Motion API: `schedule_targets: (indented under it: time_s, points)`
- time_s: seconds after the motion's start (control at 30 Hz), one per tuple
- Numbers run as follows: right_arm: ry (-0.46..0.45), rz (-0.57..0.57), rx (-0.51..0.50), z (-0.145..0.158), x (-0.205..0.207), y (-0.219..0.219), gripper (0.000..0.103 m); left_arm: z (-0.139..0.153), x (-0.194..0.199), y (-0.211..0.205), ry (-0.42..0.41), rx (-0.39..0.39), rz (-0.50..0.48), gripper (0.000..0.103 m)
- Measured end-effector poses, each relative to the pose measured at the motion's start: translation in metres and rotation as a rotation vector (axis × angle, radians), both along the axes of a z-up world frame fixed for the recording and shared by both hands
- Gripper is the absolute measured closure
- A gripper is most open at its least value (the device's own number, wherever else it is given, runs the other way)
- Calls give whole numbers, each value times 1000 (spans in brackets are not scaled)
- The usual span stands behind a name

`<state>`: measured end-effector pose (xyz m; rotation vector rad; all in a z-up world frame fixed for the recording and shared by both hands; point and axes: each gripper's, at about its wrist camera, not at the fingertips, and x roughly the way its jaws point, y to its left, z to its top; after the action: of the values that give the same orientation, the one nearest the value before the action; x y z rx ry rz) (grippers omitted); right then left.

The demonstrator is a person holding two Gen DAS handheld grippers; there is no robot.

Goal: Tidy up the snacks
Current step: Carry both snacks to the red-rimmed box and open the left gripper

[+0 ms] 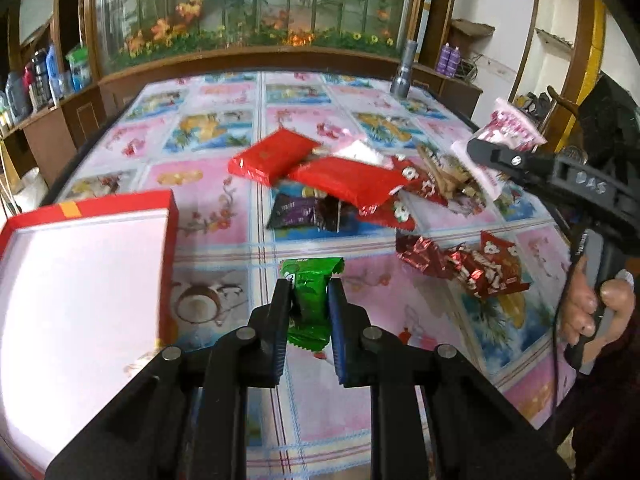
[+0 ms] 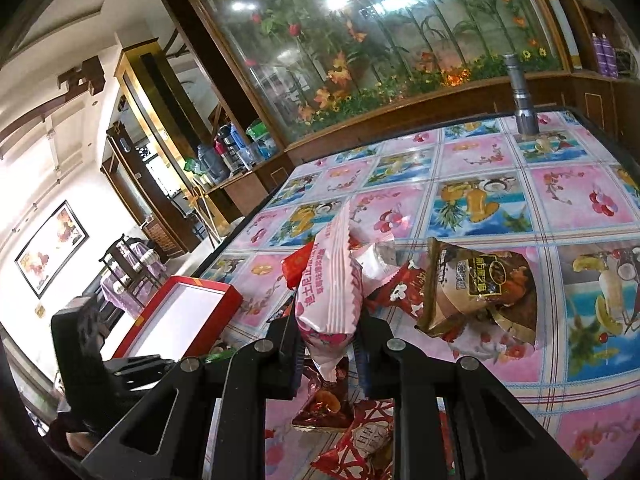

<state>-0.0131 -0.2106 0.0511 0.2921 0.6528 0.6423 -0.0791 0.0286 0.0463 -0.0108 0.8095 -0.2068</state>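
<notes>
Your left gripper [image 1: 310, 300] is clamped on a green foil snack packet [image 1: 310, 292], glossy, crimped at both ends, lifted above the table [image 1: 224, 208] beside the red box [image 1: 80, 264] with its white interior. Your right gripper [image 2: 330, 340] pinches a pink striped packet [image 2: 332, 280] with red print, upright. Red, brown and purple packets [image 1: 340, 180] lie heaped mid-table.

Home dining room, table [image 1: 224, 216] under a fruit-and-flower print oilcloth, glass-fronted wooden cabinet [image 2: 360, 60] of artificial flowers at 12 o'clock, shelf of bottles [image 2: 228, 152] at 10 o'clock, framed picture [image 2: 52, 248] on the wall at 9 o'clock
</notes>
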Motion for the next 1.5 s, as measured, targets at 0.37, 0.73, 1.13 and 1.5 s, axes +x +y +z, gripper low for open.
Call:
schedule_targets:
  time_s: [0.37, 0.73, 1.13, 1.5]
  points:
    - [13, 135, -52, 3, -22, 68, 80, 45, -41, 55, -101, -1, 91, 87]
    - [61, 433, -153, -11, -64, 247, 80, 21, -67, 159, -49, 72, 350, 87]
    - [112, 542, -267, -39, -102, 319, 78, -6, -79, 206, 7, 57, 456, 87]
    - [62, 400, -174, 0, -82, 248, 37, 13, -97, 207, -78, 56, 485, 36]
